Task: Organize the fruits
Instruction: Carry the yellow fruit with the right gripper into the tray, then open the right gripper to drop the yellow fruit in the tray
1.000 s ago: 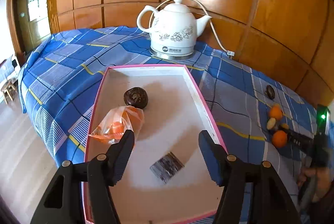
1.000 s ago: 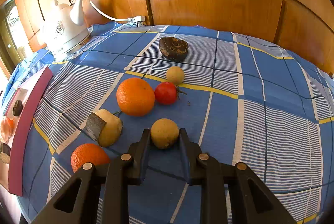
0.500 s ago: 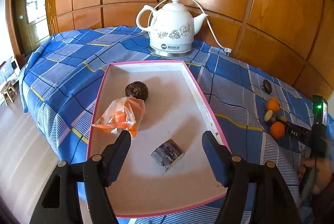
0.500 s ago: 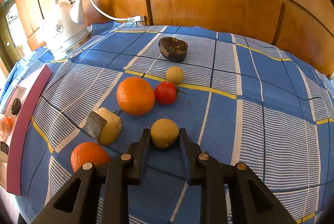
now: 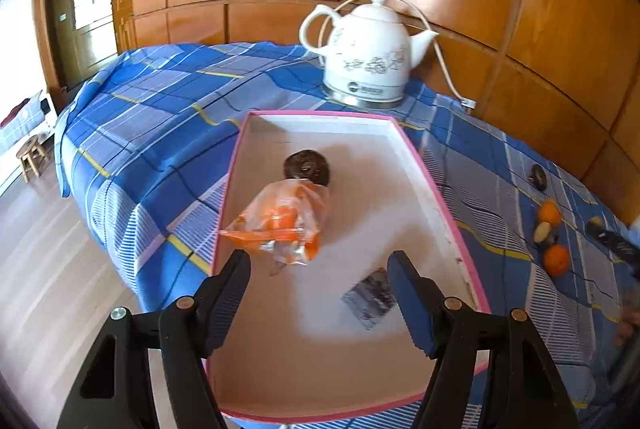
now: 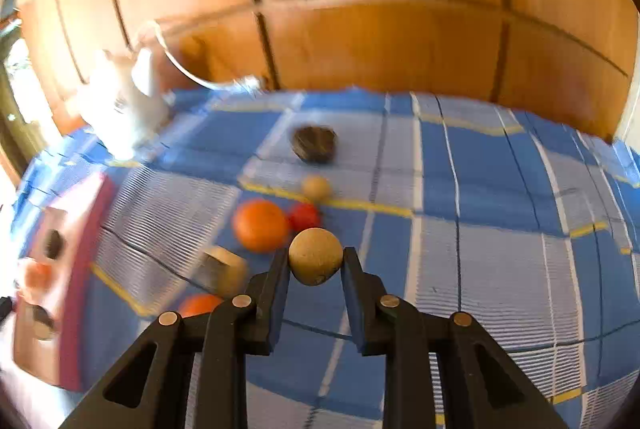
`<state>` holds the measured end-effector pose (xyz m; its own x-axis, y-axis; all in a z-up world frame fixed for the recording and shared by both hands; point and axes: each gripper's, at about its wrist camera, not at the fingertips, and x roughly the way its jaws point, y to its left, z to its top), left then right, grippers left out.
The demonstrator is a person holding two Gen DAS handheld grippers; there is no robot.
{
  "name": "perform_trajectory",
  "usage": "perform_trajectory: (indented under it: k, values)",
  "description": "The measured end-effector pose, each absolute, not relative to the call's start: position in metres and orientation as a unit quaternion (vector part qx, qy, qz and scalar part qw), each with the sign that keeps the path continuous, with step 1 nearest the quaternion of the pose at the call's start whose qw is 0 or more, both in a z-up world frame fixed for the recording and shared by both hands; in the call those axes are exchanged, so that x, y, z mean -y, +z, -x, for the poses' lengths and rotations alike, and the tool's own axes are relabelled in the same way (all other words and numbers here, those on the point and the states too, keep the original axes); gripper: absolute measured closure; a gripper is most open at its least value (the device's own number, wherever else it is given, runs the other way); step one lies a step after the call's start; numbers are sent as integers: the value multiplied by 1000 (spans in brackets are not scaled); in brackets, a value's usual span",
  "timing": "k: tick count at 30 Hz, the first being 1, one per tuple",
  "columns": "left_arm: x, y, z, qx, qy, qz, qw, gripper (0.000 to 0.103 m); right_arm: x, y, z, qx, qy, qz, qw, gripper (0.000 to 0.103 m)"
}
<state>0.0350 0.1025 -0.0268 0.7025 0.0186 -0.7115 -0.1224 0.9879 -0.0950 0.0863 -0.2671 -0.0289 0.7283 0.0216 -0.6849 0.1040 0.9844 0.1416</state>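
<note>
Item: small round tan fruit (image 6: 316, 256) (kind not certain; rough skin). Location: pinched between the two fingers of the right gripper (image 6: 316, 263), both pads touching its sides, apparently lifted clear of the blue checked tablecloth (image 6: 480, 197); the surroundings are blurred.

Destination: pink-rimmed tray (image 6: 86, 257), at the table's left end, well apart from the held fruit and to the left of the right gripper. Judged the governing relation: the carry runs leftward across the remaining fruit.

Left on the cloth: large orange (image 6: 261, 225), red tomato (image 6: 304, 216), second tan fruit (image 6: 316, 187), dark wrinkled fruit (image 6: 314, 143), cut pale piece (image 6: 226, 271), another orange (image 6: 199, 304) partly behind the fingers.

Left gripper (image 5: 319, 287): jaws wide apart, holding nothing, over the tray's near end. Tray contents: dark round fruit (image 5: 307, 167), orange plastic bag (image 5: 286, 223), small dark packet (image 5: 370, 301).

Background: white electric kettle (image 5: 370, 53) at the far edge.
</note>
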Motion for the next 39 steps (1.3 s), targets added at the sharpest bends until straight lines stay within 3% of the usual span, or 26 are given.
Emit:
perform_trajectory:
  k: [7,18,28,39]
  values:
    - [-113,-28,-37,-382,53,77,919,32,187,10,-78,-347,133,-45,927,77]
    - [-131,-30,-39,-382,72,101,916,32,56,-21,-111,-431,282,-32,857,77]
    - [-130,-34,-41,-386,69,100,914,32,39,-38,-127,-458,259,-48,849,73]
    - [-112,-29,-37,-382,45,78,920,32,70,-18,-102,-426,234,-41,873,73]
